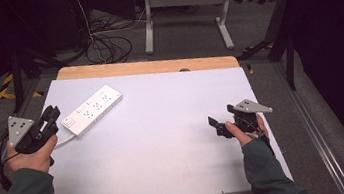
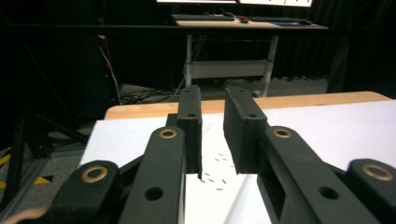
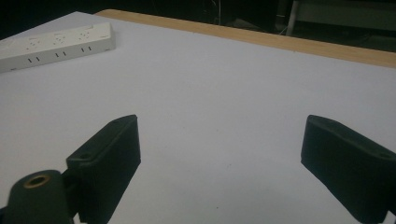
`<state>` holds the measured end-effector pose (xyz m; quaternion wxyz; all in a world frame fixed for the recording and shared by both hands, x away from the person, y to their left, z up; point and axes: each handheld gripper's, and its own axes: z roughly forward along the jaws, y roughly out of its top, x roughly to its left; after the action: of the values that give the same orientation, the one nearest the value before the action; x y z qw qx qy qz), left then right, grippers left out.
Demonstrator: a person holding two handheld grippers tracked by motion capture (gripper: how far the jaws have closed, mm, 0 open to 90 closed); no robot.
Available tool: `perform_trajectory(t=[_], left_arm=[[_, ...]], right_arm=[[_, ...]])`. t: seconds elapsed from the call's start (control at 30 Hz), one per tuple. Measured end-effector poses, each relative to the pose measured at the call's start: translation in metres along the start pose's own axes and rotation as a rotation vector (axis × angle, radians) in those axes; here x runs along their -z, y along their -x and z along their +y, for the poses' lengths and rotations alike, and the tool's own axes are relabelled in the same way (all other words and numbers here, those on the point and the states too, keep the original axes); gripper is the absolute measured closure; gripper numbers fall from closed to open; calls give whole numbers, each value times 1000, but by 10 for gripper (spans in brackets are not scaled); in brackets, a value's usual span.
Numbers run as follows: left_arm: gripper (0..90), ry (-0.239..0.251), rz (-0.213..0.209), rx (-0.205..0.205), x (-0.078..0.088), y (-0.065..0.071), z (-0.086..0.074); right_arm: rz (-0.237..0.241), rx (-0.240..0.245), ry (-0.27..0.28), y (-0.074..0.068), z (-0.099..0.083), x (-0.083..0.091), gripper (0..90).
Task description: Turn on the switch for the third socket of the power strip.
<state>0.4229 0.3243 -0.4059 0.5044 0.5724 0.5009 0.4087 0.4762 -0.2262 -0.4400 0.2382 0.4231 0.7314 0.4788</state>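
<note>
Leftmost, the left gripper (image 1: 50,115) hovers just beside the white power strip (image 1: 92,110), its fingers (image 2: 243,126) slightly parted around nothing. Rightward across the bare worktop (image 1: 164,128), the right gripper (image 1: 221,123) gapes wide, empty.

The power strip (image 1: 92,110) lies on the desk (image 1: 164,128) just ahead and to the right of the left hand-held gripper (image 1: 51,114), its near end beside the tips and its length running away toward the desk's far edge. The right hand-held gripper (image 1: 219,125) sits near the desk's right edge, well apart from the strip, which lies far to its left and farther back.
</note>
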Motion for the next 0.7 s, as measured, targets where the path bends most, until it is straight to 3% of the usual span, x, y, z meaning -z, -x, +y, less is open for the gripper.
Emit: perform_trajectory(t=[0.2,0.43,0.53,0.7], left_arm=[[687,-9,6,-4,6,-4,-2],[626,-13,-27,-10,12,-3,-3],[578,-19,-59,-10,13,0,-3],[503,-2,-87,-9,15,2,-2]], right_arm=[[2,5,3,-1,1,-1,123],[7,8,2,-2,1,-2,123],[8,14,-1,-2,1,-2,123],[8,14,-1,-2,1,-2,123]])
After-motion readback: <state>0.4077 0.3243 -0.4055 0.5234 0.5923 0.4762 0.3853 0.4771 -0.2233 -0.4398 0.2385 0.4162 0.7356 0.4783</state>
